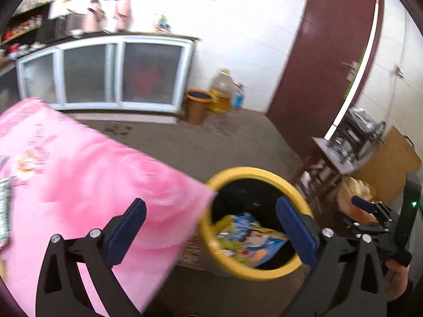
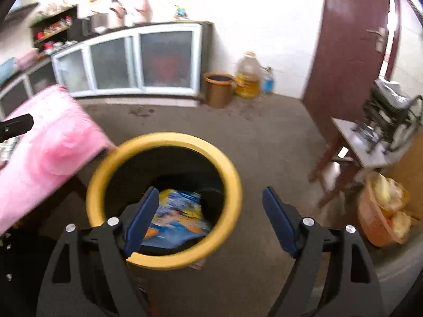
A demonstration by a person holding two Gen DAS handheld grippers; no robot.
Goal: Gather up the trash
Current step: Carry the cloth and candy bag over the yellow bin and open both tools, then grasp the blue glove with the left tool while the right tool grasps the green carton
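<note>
A yellow-rimmed black trash bin [image 1: 239, 175] stands on the floor beside the pink-covered table [image 1: 79, 169]. Colourful snack wrappers [image 1: 253, 240] lie inside it. My left gripper [image 1: 211, 229] is open and empty, over the table corner and the bin's rim. In the right wrist view the same bin [image 2: 169, 138] sits below my right gripper [image 2: 211, 216], which is open and empty above the bin's near right side. A blue and yellow wrapper [image 2: 179, 216] lies in the bin. The right gripper also shows at the right edge of the left wrist view [image 1: 370, 208].
A white glass-door cabinet [image 1: 105, 74] lines the far wall. A brown bucket [image 1: 197, 105], an oil jug [image 1: 220, 92] and a small bottle [image 1: 238, 96] stand by it. A dark red door [image 1: 325, 60], a small table with metal gear [image 2: 370, 142] and an orange basket [image 2: 383, 211] are at right.
</note>
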